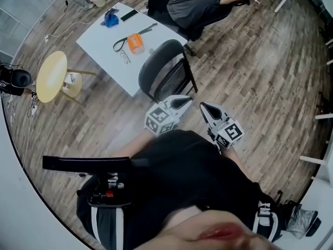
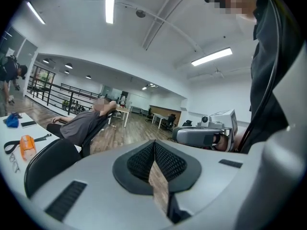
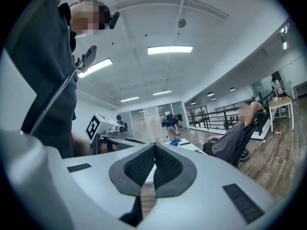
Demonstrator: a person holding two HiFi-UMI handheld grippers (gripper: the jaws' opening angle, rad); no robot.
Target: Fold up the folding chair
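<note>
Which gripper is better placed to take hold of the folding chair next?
Probably the left gripper: its shut, empty jaws point at the folding chair, just short of its frame. The right gripper, also shut and empty, sits farther aside over floor.

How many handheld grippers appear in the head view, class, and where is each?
2. The left gripper is just below the folding chair in the picture, jaws shut on nothing. The right gripper is beside it, further right, also shut on nothing. None seems hidden.

The folding chair (image 1: 165, 69), dark with a rounded back and black frame, stands upright at upper centre.
</note>
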